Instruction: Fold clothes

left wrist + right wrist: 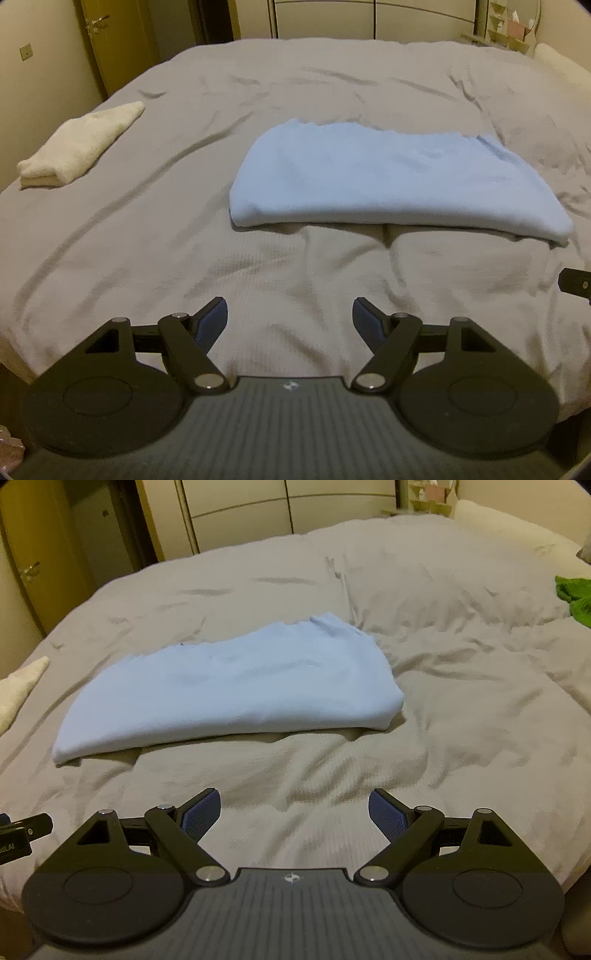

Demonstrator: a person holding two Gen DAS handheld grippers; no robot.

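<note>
Grey, wrinkled bedding (295, 92) covers the bed that fills the left wrist view, with a wooden door (107, 40) and pale wardrobe fronts (369, 18) seen behind it. At the middle right of the bed a light blue garment (388, 177) is laid flat, folded over on itself, its thick folded edge facing the camera. A folded white towel (81, 144) is set well apart from it near the bed's left edge. The left gripper (290, 317) is held above bare bedding short of the blue garment; its fingers (212, 319) are spread apart and nothing is pinched between them. A black part of the right gripper (576, 286) is caught at the right border.

From the right wrist view the same blue garment (236, 690) is seen at the middle left of the bed, and a corner of the white towel (18, 690) is cut off by the left border. A green cloth (576, 594) is lying at the far right edge. The right gripper (295, 812) is held over the grey bedding (461, 664) near the garment's front edge, its fingers (386, 814) spread wide and empty. Part of the left gripper (26, 830) is visible at the left border.
</note>
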